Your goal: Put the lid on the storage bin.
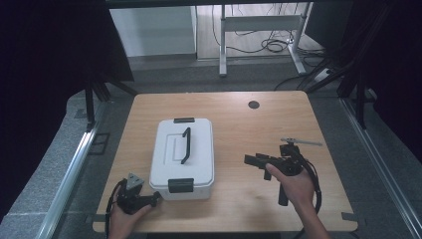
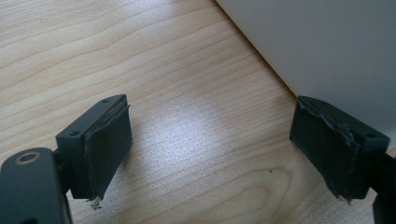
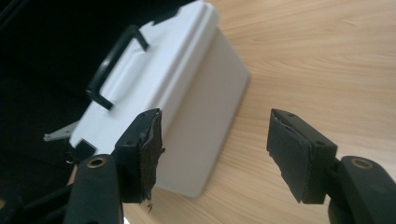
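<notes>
The wooden tabletop (image 1: 239, 114) carries a white lidded box (image 1: 182, 158), which lies left of the middle with its long side running near to far. A black carrying handle (image 1: 186, 145) lies along the lid, a black latch (image 1: 180, 185) sits on the near end and another black latch (image 1: 184, 120) on the far end. A small dark round cap (image 1: 254, 104) is set in the tabletop at the far side, well apart from the box.

The right gripper (image 1: 255, 160) is held above the tabletop to the right of the box, pointing left toward it, with bare wood between them. In the right gripper view its jaws stand spread with nothing between them, and the box's (image 3: 187, 93) right side wall faces them.

The left gripper (image 1: 157, 198) rests at the near left corner of the tabletop, just beside the box's near left corner. In the left gripper view its jaws stand spread over bare wood, holding nothing, with the white wall of the box (image 2: 317, 46) just beyond the right-hand jaw.

A cable (image 1: 314, 184) loops from the right gripper past the person's wrist.
</notes>
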The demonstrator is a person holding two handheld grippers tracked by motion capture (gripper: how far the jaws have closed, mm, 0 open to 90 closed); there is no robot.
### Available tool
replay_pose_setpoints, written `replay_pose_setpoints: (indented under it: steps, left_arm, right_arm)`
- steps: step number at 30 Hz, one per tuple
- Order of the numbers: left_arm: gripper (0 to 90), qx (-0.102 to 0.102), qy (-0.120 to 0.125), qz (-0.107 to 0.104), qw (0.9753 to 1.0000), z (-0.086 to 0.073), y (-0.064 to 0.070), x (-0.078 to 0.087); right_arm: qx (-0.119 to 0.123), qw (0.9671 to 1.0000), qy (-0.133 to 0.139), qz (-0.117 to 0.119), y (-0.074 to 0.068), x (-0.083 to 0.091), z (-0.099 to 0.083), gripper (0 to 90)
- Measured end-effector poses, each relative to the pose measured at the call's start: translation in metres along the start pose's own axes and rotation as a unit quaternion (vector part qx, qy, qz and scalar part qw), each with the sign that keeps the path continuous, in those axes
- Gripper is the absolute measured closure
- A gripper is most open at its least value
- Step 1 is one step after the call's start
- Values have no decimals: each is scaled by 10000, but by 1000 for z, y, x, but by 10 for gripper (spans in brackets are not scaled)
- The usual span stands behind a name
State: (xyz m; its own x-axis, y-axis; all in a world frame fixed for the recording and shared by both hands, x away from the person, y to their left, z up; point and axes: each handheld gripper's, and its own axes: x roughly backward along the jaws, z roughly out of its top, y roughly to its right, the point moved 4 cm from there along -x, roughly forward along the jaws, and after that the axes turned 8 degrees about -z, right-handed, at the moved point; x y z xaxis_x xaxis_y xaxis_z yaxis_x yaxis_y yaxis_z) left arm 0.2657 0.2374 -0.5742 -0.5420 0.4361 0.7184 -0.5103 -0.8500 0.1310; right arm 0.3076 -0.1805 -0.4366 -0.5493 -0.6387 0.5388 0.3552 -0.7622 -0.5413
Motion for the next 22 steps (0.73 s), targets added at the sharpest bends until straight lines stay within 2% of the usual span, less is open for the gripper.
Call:
replay_pose_setpoints:
  steps: [6,11,17,22]
  left_arm:
    - [126,-2,-2,0,10000,0,0,0]
    - [126,-2,-3,-1,10000,0,0,0]
    - [127,-3,-4,2,10000,0,0,0]
    - [127,-3,-4,0,10000,0,0,0]
  right_arm:
    - [-193,9998,21,-76,28,14,-13,355]
    - [-374,9990,20,-241,50,18,-20,355]
    - [-562,9982,9,-222,58,19,-25,355]
    - [-602,9979,-6,-222,61,19,-26,355]
